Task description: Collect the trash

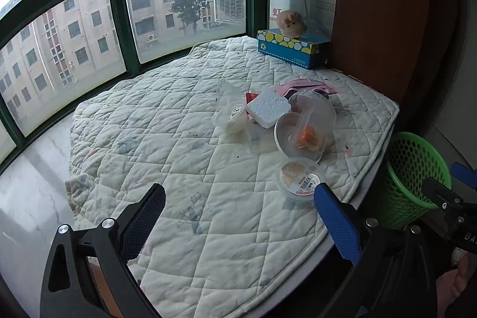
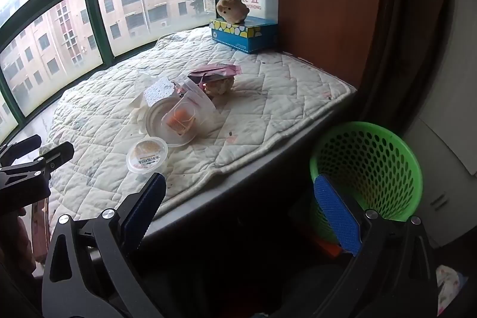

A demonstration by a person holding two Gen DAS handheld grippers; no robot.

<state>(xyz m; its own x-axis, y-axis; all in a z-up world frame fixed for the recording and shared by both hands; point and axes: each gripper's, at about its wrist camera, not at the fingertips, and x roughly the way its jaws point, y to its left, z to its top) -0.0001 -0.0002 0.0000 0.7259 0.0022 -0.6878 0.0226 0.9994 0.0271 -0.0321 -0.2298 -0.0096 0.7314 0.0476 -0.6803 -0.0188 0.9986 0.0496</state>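
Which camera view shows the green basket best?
The right wrist view. There the green basket shows its whole rim and its perforated inside wall, beside the quilted pad. In the left wrist view the green basket sits at the right edge, partly hidden by the right gripper.

A soft toy (image 1: 290, 23) sat on a blue tissue box (image 1: 293, 49) at the upper right of the frame, on a quilted mat (image 1: 167, 121) beside green-framed windows (image 1: 119, 20).

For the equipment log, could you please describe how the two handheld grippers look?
Both the left gripper and right gripper have glossy black angular frames with silver round bolts. Each has two flat fingers faced with textured blue pads. No cables or sleeves show.
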